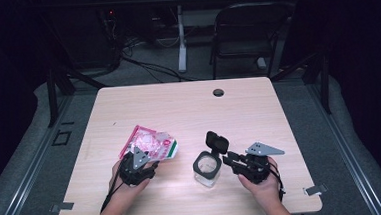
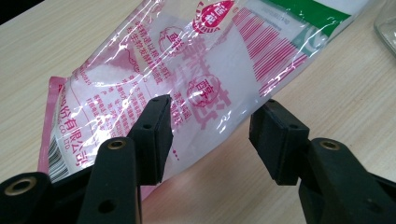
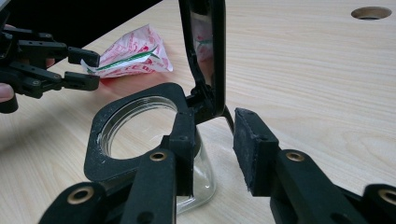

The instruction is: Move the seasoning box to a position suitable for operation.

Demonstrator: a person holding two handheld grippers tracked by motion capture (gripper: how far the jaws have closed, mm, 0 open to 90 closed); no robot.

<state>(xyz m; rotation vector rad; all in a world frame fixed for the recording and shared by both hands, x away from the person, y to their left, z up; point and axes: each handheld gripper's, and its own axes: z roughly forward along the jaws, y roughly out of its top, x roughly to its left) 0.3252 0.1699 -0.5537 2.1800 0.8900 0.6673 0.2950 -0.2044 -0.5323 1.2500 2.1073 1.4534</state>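
The left gripper stands open around the bag, not clamping. The right gripper, also open, sits by the jar, lid up. Next: pinch the bag, lift it to pour.

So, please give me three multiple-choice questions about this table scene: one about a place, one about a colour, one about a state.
1. Where is the glass jar on the table?
A. Next to the right gripper
B. Next to the round hole at the far edge
C. On the floor

2. What colour is the printing on most of the plastic bag?
A. Blue
B. Pink-red
C. Yellow

3. What is the state of the jar's black lid?
A. Closed flat
C. Lying apart on the table
B. Flipped up, open

Answers: 1 A, the jar stands just beside that gripper. 2 B, pink-red print covers the bag, with a green strip at one end. 3 B, the lid stands upright on its hinge above the open mouth.
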